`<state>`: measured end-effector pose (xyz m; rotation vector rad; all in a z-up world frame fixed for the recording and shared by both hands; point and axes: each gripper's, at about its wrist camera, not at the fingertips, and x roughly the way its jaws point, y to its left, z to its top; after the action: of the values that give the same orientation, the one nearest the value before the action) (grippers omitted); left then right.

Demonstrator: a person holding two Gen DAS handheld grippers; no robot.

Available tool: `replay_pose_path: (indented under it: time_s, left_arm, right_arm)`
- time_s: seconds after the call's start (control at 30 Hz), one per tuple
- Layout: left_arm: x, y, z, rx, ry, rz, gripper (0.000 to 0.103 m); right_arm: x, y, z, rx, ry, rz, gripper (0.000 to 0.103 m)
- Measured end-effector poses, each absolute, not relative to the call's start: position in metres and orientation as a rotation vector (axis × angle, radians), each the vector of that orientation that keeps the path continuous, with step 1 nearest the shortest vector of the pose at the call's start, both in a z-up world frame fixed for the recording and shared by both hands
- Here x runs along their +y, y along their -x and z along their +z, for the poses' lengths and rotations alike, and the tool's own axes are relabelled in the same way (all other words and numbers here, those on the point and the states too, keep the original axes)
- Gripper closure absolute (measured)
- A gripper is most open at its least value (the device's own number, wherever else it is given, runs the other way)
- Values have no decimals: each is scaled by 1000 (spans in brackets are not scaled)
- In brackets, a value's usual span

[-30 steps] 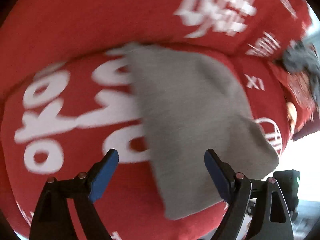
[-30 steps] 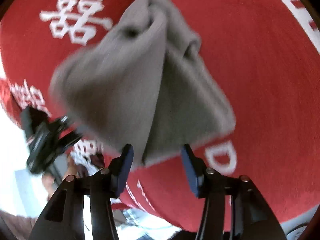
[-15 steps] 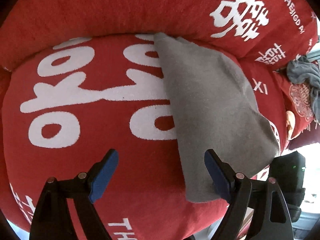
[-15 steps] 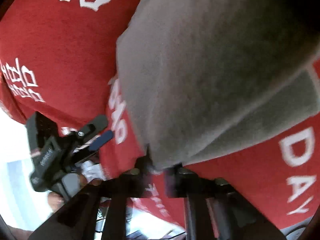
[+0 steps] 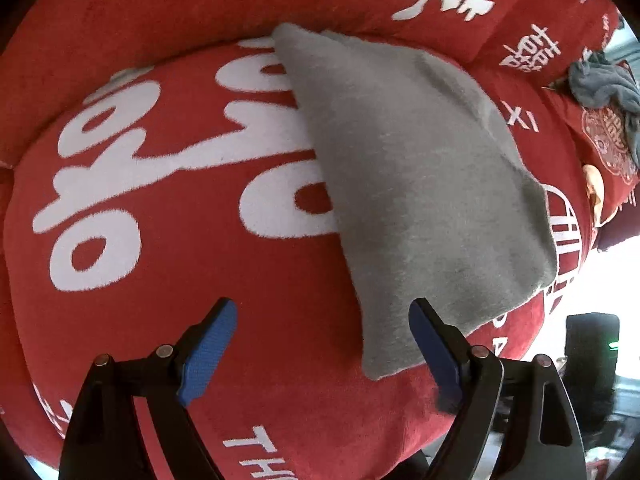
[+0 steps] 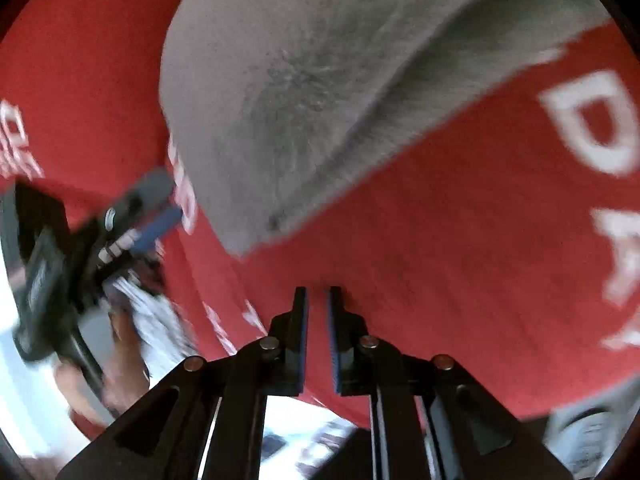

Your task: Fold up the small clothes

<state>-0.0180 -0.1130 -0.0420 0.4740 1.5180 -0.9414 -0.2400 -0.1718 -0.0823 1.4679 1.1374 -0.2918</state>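
Right now one grey cloth (image 5: 416, 184) lies folded on the red blanket (image 5: 168, 328), spread over part of the big white lettering (image 5: 160, 152) woven into it. In the left wrist view the cloth runs from the seam where the blanket rises at the back down to a corner just beside the right-hand finger of the left gripper (image 5: 324, 348). That gripper hangs over the blanket with its two blue-padded fingers (image 5: 208, 356) wide apart and nothing between them; the cloth's lower edge reaches toward the gap, but the pads do not press on it.

In the right wrist view the same cloth (image 6: 304, 92) fills the upper part, its nearest corner a little beyond the tips of the right gripper (image 6: 318, 300). Those jaws have just been closing and then parted a crack; they stand almost together, with only a narrow slit between the pads and no cloth in it. Only bare blanket lies under them.

A second, darker grey garment (image 5: 604, 84) lies crumpled on the blanket, well apart from the folded cloth, toward the far right.
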Motion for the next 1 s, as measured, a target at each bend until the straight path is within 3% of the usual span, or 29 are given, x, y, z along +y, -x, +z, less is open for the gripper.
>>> replay_pose_path:
  time_s: [0.07, 0.1, 0.13, 0.23, 0.33, 0.4, 0.43, 0.63, 0.77, 0.83, 0.9, 0.97, 1.0]
  left_arm:
    - [-117, 17, -38, 1503, -464, -941, 15]
    - [-119, 16, -35, 1497, -455, -939, 15]
    - [-123, 15, -33, 1490, -446, -934, 15]
    - [-134, 13, -32, 1474, -433, -928, 15]
    - [-147, 17, -36, 1466, -451, -918, 15]
    - [-151, 21, -37, 1446, -472, -909, 15]
    - [-153, 23, -37, 1437, -477, -908, 15]
    - [-154, 35, -55, 1433, -566, -890, 15]
    - [-153, 31, -47, 1404, -546, -875, 15]
    - [-152, 21, -40, 1379, -518, -856, 15]
    - [-157, 6, -35, 1365, -481, -834, 15]
    - [-166, -6, -39, 1371, -465, -809, 15]
    - [-169, -11, -40, 1370, -459, -796, 15]
  right_arm:
    - [-195, 261, -51, 1122, -1352, -388, 79]
    - [-205, 268, -40, 1108, -1300, -432, 67]
    - [-222, 275, -20, 1082, -1209, -493, 64]
    - [-261, 271, 12, 1034, -1045, -535, 64]
    - [-289, 242, 1, 1104, -990, -493, 64]
    - [-288, 228, -18, 1163, -1008, -465, 73]
    - [-291, 228, -24, 1169, -1038, -454, 96]
    - [-288, 260, -44, 1270, -1033, -526, 97]
    - [-293, 268, -40, 1217, -1077, -511, 97]
    - [-305, 268, -23, 1100, -1132, -516, 96]
    - [-320, 268, -9, 1020, -1113, -533, 89]
    - [-340, 257, -7, 987, -1104, -509, 52]
    - [-350, 249, -12, 986, -1115, -489, 50]
